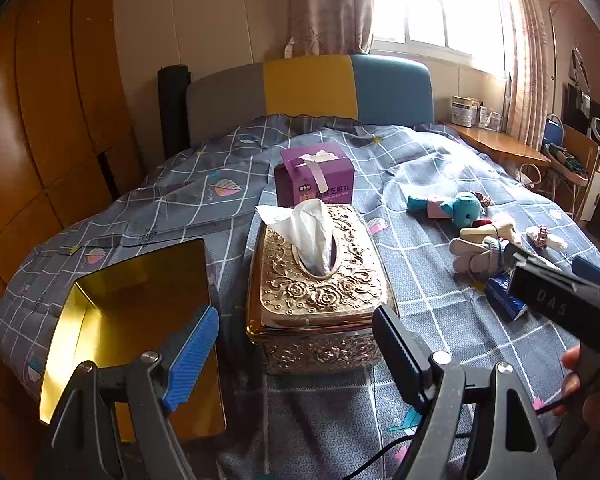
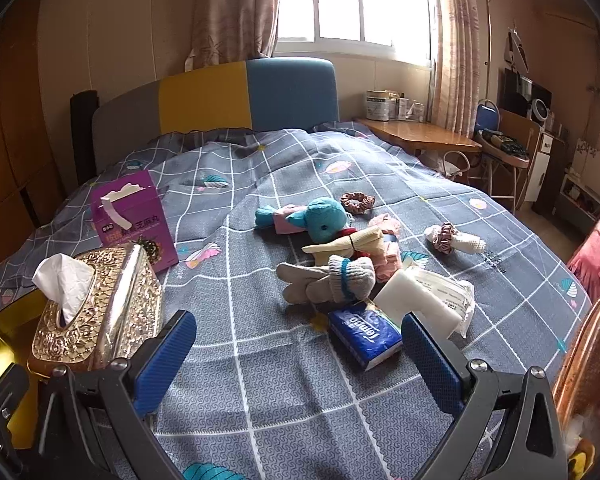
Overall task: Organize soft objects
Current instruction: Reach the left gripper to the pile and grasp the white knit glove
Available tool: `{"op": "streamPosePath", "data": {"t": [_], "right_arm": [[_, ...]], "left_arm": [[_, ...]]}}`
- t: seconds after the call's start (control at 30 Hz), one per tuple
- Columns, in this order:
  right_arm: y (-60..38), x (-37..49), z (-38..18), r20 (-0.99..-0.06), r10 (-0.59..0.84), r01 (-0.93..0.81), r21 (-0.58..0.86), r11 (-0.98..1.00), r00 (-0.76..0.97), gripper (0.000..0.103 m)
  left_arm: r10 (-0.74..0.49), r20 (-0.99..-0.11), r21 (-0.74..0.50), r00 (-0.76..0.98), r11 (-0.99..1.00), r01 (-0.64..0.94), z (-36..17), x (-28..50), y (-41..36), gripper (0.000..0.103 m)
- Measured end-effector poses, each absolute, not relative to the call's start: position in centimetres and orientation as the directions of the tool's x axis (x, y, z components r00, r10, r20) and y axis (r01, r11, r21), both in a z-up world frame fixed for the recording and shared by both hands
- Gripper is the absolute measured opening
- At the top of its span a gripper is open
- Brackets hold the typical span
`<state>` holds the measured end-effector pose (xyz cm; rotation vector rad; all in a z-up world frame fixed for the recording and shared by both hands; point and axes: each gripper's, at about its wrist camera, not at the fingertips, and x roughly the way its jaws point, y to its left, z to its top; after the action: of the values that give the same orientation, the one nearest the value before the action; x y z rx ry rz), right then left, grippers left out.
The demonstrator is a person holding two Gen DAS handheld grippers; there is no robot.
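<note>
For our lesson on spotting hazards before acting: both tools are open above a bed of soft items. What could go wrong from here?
1. The blue tissue pack lies against the white packet and grey gloves; the right tool might catch two at once.
2. The left tool hangs close to the gold tissue box and might knock it.

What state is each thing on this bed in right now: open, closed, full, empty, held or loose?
Left gripper: open, empty.
Right gripper: open, empty.
Gold tin: open, looks empty.
Gold tissue box: closed, one tissue sticking up.
Purple carton: closed, taped on top.
Blue tissue pack: lying loose.
Grey glove bundle: banded together.
Blue plush toy: lying loose.
</note>
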<state>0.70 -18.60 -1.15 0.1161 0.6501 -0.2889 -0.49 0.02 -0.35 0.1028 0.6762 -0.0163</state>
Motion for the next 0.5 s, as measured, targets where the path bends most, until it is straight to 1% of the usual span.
{"op": "streamPosePath", "data": {"t": [0.17, 0.27, 0.33, 0.4, 0.47, 0.5], "right_arm": [[-20.7, 0.9, -0.8, -0.616, -0.241, 0.337, 0.042, 0.941, 0.750, 0.103], [-22.6, 0.9, -0.7, -0.625, -0.234, 0.358, 0.077, 0.931, 0.744, 0.103], [-24.9, 0.9, -0.6, -0.635, -0.214, 0.377, 0.132, 0.917, 0.743, 0.103], [-27.2, 1.1, -0.6, -0.650, -0.204, 0.407, 0.177, 0.896, 0.732, 0.103], [-29.9, 1.2, -0.7, -0.667, -0.196, 0.444, 0.223, 0.868, 0.719, 0.103], [-31.1, 1.3, -0.8, -0.673, -0.193, 0.460, 0.243, 0.854, 0.714, 0.103]], "left_arm": [[-0.005, -0.628, 0.092, 0.778, 0.993, 0.080, -0.3, -0.4, -0.6, 0.081], [-0.107, -0.633, 0.033, 0.767, 0.986, 0.165, 0.3, -0.3, -0.8, 0.081], [-0.215, -0.636, -0.039, 0.741, 0.968, 0.248, 1.1, 0.2, -1.2, 0.081], [-0.285, -0.644, -0.087, 0.710, 0.949, 0.301, 1.7, 0.9, -1.9, 0.081], [-0.329, -0.637, -0.089, 0.697, 0.929, 0.358, 2.1, 1.5, -3.2, 0.081], [-0.326, -0.643, -0.059, 0.693, 0.923, 0.379, 2.1, 1.9, -4.3, 0.081]]}}
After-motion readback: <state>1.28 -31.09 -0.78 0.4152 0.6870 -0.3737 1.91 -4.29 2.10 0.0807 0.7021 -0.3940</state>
